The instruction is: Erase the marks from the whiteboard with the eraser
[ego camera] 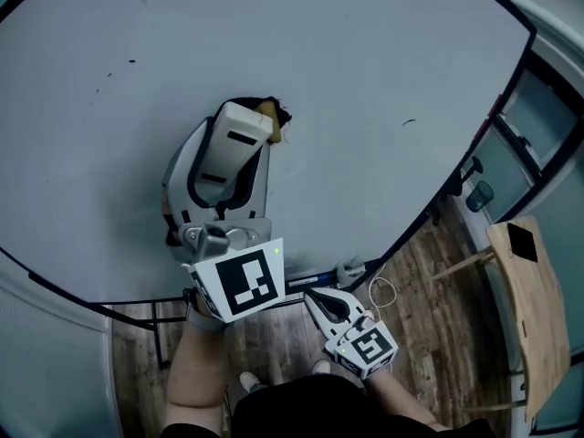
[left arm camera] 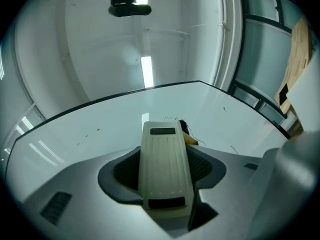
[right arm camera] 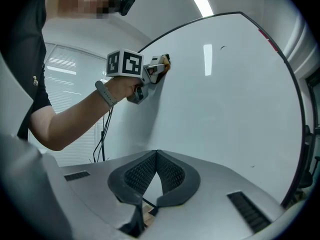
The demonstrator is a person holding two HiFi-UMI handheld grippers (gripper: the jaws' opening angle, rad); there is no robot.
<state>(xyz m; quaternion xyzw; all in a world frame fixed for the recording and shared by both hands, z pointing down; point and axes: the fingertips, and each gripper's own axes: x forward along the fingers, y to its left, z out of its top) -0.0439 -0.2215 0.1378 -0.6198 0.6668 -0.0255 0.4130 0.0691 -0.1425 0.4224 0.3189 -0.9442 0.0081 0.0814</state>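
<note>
Eraser [left arm camera: 165, 176] clamped lengthwise in left claw [left arm camera: 165, 161], nose toward whiteboard [ego camera: 365, 80] — perhaps touching — right claw [right arm camera: 156, 157] closed, empty.

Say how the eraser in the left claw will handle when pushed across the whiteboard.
The eraser has a ribbed plastic shell that looks rigid, so it probably will not flex in the left claw. Its frayed dark pad seems soft, likely dragging slightly against the smooth whiteboard.
</note>
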